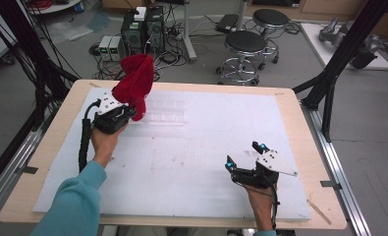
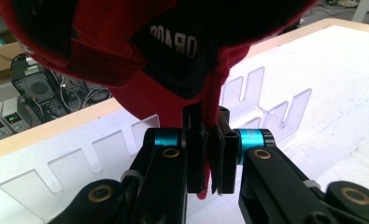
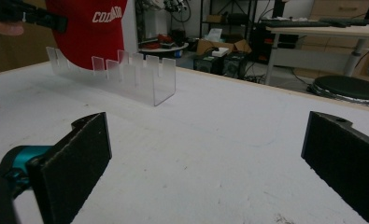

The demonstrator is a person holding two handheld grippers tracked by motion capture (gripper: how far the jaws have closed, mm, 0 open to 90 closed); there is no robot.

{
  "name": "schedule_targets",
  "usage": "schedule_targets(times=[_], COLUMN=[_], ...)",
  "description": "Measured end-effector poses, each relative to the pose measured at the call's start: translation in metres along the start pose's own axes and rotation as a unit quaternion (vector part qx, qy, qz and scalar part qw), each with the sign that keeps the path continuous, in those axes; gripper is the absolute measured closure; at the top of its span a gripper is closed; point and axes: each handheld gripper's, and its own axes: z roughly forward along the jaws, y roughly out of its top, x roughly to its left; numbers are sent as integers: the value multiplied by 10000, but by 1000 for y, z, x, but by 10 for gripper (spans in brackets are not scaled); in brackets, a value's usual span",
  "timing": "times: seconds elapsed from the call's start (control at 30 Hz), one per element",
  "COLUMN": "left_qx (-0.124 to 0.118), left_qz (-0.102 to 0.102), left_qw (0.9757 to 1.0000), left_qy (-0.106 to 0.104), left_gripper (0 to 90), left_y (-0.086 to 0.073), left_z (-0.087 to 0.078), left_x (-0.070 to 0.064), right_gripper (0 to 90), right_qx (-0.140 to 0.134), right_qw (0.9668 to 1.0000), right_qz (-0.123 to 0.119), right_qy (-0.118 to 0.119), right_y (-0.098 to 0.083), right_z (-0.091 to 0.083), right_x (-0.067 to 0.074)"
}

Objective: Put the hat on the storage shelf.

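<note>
We begin with the worktop point(image 1: 290, 147), a wooden board under a white sheet, which carries a clear slotted rack point(image 1: 166, 112) at its far side. The rack is a thin transparent plastic stand with a row of upright tabs and U-shaped notches. We judge it light and easily pushed, so contact with it should be gentle.

The red cap point(image 1: 135, 84) hangs above the left end of the rack, clear of the worktop, with white lettering on its front panel. We judge it light and soft: the crown folds and droops under its own weight, while the brim is likely the only stiff part. The fabric should not slip readily between the padded jaws, and it is not fragile.

The left tool point(image 2: 211, 154) is closed hard on a thin fold of the cap's fabric, seemingly an edge or seam of the crown; the jaws stand almost together with only the cloth between them. A grip on a single fold lets the cap swing and twist. We would take hold nearer the brim or on the firm front panel for better control of its attitude.

The right tool point(image 1: 244, 156) rests low near the right front of the worktop, well apart from cap and rack, its jaws spread wide and holding nothing.
</note>
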Motion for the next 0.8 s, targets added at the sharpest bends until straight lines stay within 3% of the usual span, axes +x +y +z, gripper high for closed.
schedule_targets(times=[0.13,0.17,0.27,0.43,0.63,0.8], left_qx=[34,39,3,-1,111,266], left_qz=[-31,-52,-46,4,-4,-38], left_qw=[10000,10000,10000,10000,9999,9996], left_qy=[-3,10,14,2,-48,-32], left_gripper=[855,855,855,855,852,847], left_y=[-1,-2,-2,-2,-2,-3], left_z=[2,2,3,4,3,1], left_x=[1,1,1,-2,-3,-1], right_gripper=[5,5,5,5,5,5], right_qx=[-75,-285,-177,-260,-265,-267], right_qw=[10000,9995,9997,9994,9994,9994], right_qz=[-10,-15,77,103,48,48], right_qy=[-43,-98,-124,-179,-217,-228], right_y=[0,-5,-15,-23,-38,-39], right_z=[-2,-6,-9,-11,-8,-7], right_x=[-2,-2,-5,-6,-3,-2])
